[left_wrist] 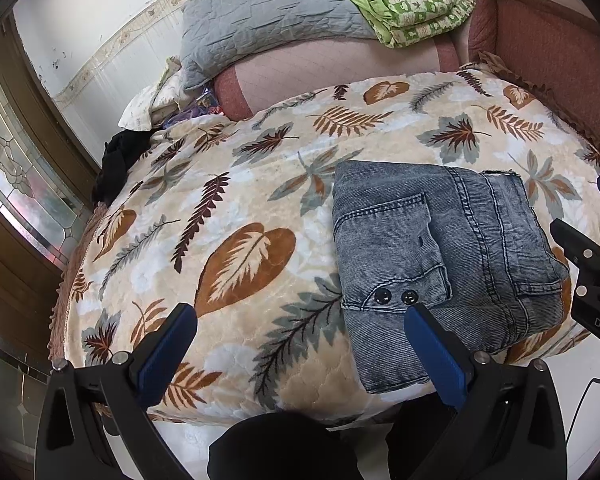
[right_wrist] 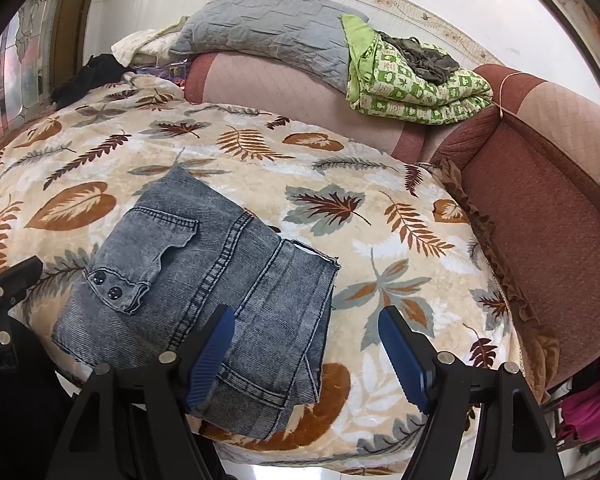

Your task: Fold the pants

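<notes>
Well, I see the bed (left_wrist: 260, 184) w/ its leafy blanket, and the pants (left_wrist: 440, 256) lie folded near the front edge. Left hand-held gripper (left_wrist: 300, 344) and right hand-held gripper (right_wrist: 306, 348) both gape wide, empty. If I bump that stack, it'll prob slide off or flop apart.

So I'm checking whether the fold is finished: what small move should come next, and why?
Probably just draw both grippers back. The jeans already lie as a compact folded bundle on the leaf blanket, and the left gripper and right gripper are open, gripping nothing.
</notes>
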